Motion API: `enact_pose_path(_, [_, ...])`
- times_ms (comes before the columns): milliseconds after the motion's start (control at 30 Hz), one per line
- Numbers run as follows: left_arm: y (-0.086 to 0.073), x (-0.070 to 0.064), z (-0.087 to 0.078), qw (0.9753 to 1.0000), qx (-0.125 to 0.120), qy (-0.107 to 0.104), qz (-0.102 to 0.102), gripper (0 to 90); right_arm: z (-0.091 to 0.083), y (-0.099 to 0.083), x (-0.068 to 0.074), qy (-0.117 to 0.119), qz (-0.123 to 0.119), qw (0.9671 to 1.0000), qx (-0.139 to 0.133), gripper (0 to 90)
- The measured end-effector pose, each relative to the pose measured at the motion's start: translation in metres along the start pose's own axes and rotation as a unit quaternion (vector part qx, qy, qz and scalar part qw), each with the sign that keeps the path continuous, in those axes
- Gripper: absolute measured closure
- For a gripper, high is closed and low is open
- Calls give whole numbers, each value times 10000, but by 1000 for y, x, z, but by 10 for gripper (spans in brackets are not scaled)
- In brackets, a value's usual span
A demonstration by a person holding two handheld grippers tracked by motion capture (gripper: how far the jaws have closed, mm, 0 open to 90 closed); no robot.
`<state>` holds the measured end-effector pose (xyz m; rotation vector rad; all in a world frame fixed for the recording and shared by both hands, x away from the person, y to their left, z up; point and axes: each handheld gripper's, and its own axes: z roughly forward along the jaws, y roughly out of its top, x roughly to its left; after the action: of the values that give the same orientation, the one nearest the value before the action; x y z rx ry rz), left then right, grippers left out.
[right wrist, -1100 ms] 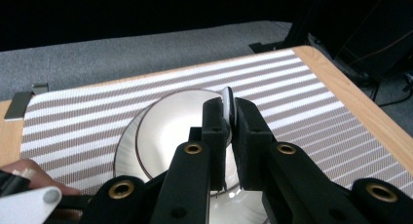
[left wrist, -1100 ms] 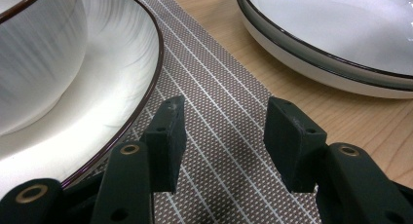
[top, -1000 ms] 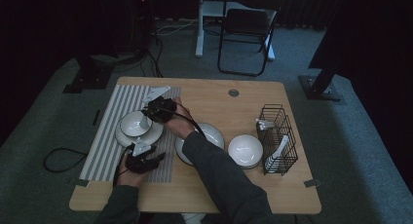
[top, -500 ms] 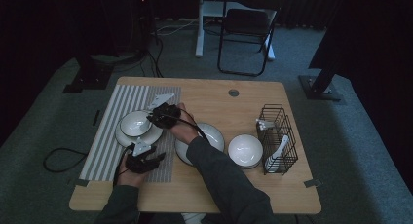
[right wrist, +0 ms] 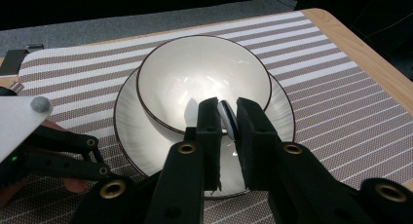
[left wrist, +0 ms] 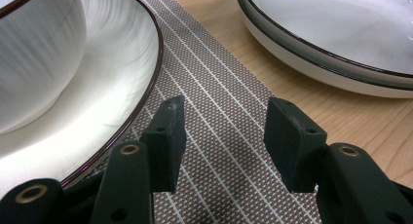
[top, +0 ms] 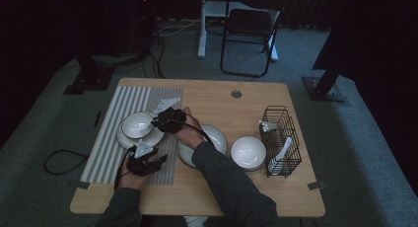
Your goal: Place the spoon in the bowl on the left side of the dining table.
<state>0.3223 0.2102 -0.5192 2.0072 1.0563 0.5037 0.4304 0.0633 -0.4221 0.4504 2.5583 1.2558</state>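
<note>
A white bowl with a dark rim (right wrist: pixel 203 78) sits on a matching plate (right wrist: pixel 127 131) on the striped mat (top: pixel 108 138). My right gripper (right wrist: pixel 227 107) hangs over the bowl's near rim, shut on a thin white spoon (right wrist: pixel 227 118) of which just an edge shows between the jaws. From above, the right gripper (top: pixel 160 122) is at the bowl's (top: pixel 136 125) right side. My left gripper (left wrist: pixel 221 117) rests open on the mat, just right of the plate (left wrist: pixel 112 87), with nothing between its jaws. The high view has the left gripper (top: pixel 144 149) below the plate.
Two stacked plates (top: pixel 218 138) lie mid-table, partly under the right forearm; their edge (left wrist: pixel 321 68) is close ahead of the left gripper. A second bowl (top: pixel 248 152) and a black wire rack (top: pixel 281 119) holding white spoons (top: pixel 279 158) stand to the right.
The right gripper has come slightly nearer the person and lower over the bowl. The left gripper has stayed where it was.
</note>
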Motion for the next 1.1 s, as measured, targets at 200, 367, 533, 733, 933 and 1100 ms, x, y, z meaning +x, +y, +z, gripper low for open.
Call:
enact_pose_path(200, [0, 0, 0, 10000, 16, -2, -2, 513, -3, -4, 3, -13, -35, 10000, 47, 766])
enact_pose_path(367, [0, 0, 0, 10000, 26, -7, 2, 512, -5, -5, 6, -12, -46, 10000, 63, 732])
enact_pose_path(533, [0, 0, 0, 10000, 27, -11, -13, 511, -7, -5, 8, -2, -74, 9999, 83, 723])
enact_pose_path(733, [0, 0, 1, 10000, 17, -18, -38, 510, -13, -6, 8, -2, -17, 10000, 34, 702])
enact_pose_path(933, [0, 0, 1, 10000, 22, -17, -41, 510, -24, -5, 8, -39, -18, 10000, -29, 687])
enact_pose_path(1100, [0, 0, 1, 10000, 33, -22, -42, 509, -34, -3, 11, -41, -19, 9999, -100, 667])
